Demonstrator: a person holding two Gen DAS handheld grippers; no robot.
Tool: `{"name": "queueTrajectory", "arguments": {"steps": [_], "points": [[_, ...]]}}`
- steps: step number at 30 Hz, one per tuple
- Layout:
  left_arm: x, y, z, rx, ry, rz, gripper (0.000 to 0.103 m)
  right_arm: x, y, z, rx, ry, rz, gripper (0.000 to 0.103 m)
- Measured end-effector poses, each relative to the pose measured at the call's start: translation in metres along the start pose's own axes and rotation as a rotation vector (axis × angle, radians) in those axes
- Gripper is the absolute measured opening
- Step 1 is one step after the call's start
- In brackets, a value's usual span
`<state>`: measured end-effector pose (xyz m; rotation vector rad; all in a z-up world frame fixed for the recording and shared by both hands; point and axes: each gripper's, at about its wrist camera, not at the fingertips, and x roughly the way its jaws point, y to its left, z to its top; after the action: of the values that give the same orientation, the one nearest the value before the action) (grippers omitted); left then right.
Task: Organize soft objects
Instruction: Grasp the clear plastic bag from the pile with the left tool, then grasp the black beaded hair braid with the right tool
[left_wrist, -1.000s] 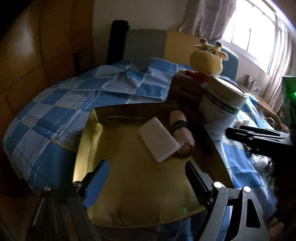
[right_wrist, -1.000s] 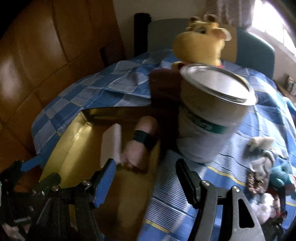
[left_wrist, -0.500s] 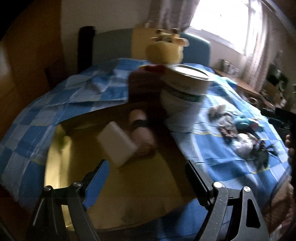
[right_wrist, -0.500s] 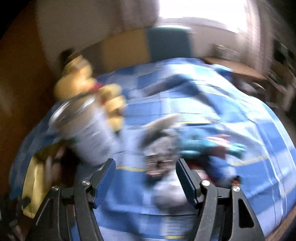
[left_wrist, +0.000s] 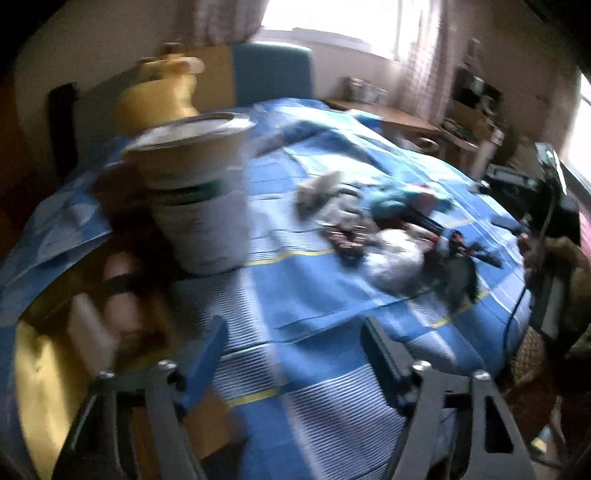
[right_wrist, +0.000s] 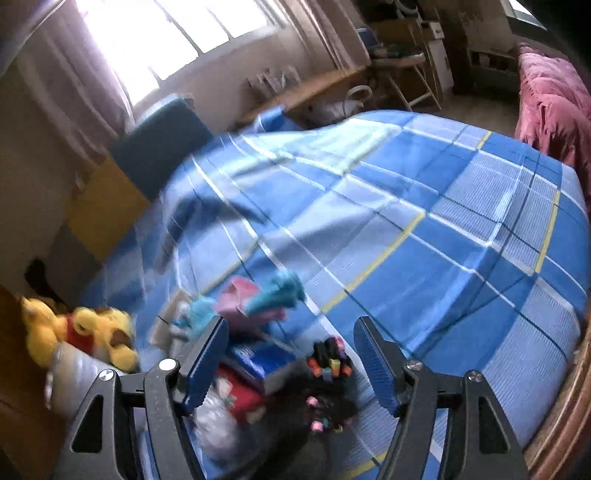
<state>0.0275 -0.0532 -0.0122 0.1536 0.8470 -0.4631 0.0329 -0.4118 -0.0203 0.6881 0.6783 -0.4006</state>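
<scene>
Left wrist view: the left tongs (left_wrist: 291, 354) are empty, their jaws closing, above the bed (left_wrist: 332, 302). One tin can (left_wrist: 195, 192) stands left of the soft pile (left_wrist: 373, 229); one gold tray (left_wrist: 33, 369) beyond the can holds one white block (left_wrist: 90, 332) and one rolled cloth (left_wrist: 118, 284).

Right wrist view: the right tongs (right_wrist: 291, 354), empty with jaws opening, hover over the pile (right_wrist: 266, 354), near one yellow plush (right_wrist: 81, 332). Tangled items could drag neighbours along.
</scene>
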Motion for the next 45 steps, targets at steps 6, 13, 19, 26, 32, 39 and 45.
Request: {"name": "queueTrajectory", "arguments": {"steps": [6,13,19,26,32,39,45], "points": [[0.045,-0.047,0.020,0.096,0.048,-0.133,0.053,0.000,0.000,-0.001,0.008,0.010,0.038,0.071],[0.099,-0.090,0.048,0.164,0.093,-0.157,0.056,0.002,-0.001,-0.001,0.032,0.020,0.076,0.071],[0.145,-0.113,0.060,0.205,0.138,-0.149,0.060,0.001,-0.004,0.000,0.053,0.020,0.094,0.071],[0.152,-0.108,0.049,0.173,0.153,-0.190,0.035,0.004,-0.008,0.001,0.073,0.031,0.090,0.072],[0.108,-0.083,0.026,0.112,0.115,-0.210,0.035,0.007,-0.006,0.000,0.058,0.043,0.057,0.071],[0.080,-0.052,-0.017,0.075,0.127,-0.131,0.035,0.045,-0.003,-0.007,0.010,0.258,-0.108,0.071],[0.078,-0.029,-0.034,-0.004,0.140,-0.131,0.035,0.061,0.004,-0.019,-0.059,0.368,-0.235,0.068]]}}
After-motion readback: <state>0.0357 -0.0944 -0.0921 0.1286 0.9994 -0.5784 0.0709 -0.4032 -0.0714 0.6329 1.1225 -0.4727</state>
